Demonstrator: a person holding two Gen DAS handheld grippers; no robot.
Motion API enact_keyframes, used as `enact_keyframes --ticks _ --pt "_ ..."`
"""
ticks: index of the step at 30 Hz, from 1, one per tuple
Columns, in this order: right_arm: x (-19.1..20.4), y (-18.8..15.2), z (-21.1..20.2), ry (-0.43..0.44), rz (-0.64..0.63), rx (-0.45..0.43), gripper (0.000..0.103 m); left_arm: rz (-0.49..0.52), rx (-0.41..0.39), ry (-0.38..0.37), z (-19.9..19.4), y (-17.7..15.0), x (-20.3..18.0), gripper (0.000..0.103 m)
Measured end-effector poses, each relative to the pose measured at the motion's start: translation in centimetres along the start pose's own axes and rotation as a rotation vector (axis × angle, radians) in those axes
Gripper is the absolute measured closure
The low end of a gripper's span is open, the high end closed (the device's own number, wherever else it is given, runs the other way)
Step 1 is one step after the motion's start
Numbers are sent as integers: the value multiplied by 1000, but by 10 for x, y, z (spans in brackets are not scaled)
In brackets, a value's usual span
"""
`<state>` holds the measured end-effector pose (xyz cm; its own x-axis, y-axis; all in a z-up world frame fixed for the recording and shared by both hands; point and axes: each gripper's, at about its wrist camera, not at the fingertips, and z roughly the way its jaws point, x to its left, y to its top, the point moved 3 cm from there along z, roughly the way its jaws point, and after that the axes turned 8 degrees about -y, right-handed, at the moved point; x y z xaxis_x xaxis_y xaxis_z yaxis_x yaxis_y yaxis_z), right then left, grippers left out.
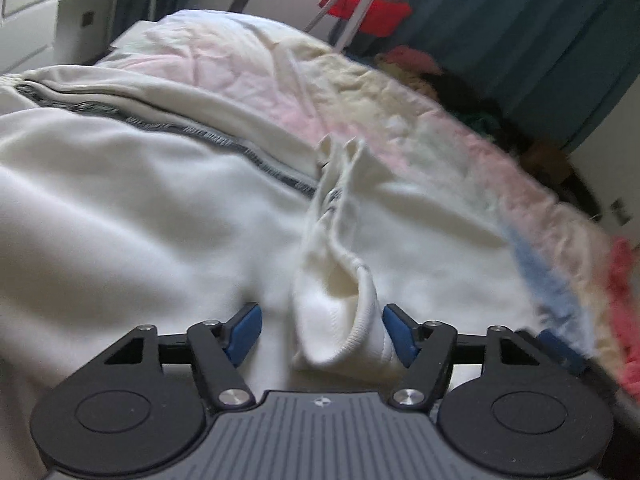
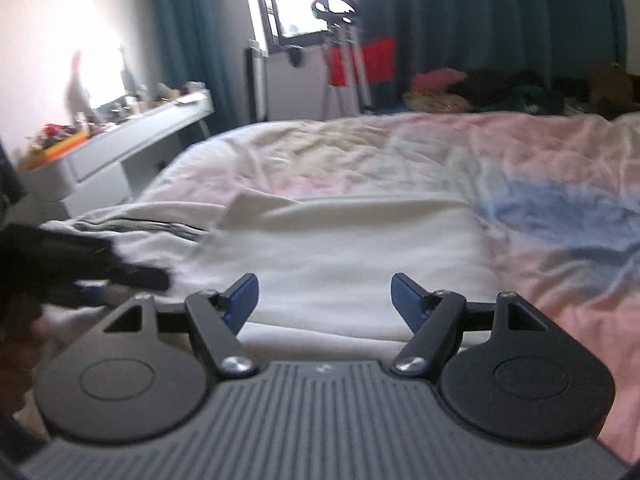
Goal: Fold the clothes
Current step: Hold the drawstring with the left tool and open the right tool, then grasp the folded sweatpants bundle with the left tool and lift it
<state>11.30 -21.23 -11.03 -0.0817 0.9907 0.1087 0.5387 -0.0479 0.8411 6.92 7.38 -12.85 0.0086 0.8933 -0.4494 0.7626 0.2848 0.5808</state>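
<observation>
The sleeve cuff [image 1: 340, 332] lay between the left hand-held gripper's [image 1: 322, 334] spread jaws, sleeve running straight ahead; the right hand-held gripper [image 2: 324, 300] gaped, holding nothing, over the white jacket [image 2: 340, 248] on the bed [image 2: 560, 152].

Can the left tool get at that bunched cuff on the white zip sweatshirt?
Probably yes: the left tool is open, and the ribbed white cuff sits between its blue pads, nothing in the way.

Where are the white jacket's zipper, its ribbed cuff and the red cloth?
zipper [image 1: 224, 142], left wrist view, mid-length of the dark strip
cuff [image 1: 360, 332], left wrist view, ribbed edge
red cloth [image 2: 376, 60], right wrist view, its right half
</observation>
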Motion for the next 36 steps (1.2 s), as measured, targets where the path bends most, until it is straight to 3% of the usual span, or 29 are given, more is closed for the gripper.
enact_keyframes --ticks 4,6,11,16,19,23,29,32,36 --pt "-9 -11 17 -52 10 61 29 99 2 76 5 -10 -13 36" --pt "-11 -15 23 -64 4 73 29 109 -2 74 3 -12 -14 34" --pt "-10 -16 27 -73 -11 75 28 -13 -13 43 -24 2 7 32" --pt "-14 -14 27 -61 24 83 28 -184 -54 37 -65 27 41 21" --pt "-15 -13 27 -62 30 85 28 -245 -111 86 -99 39 73 21" --pt "-13 -12 29 -68 29 88 28 -384 -121 191 -131 39 123 20" --pt "-9 -13 28 -79 7 89 27 -570 -150 113 -140 20 181 20" --pt "-9 -13 28 -82 -2 89 28 -639 -222 51 -131 16 207 22" --pt "-9 -14 26 -87 -7 85 28 -655 -339 -45 -123 20 226 25"
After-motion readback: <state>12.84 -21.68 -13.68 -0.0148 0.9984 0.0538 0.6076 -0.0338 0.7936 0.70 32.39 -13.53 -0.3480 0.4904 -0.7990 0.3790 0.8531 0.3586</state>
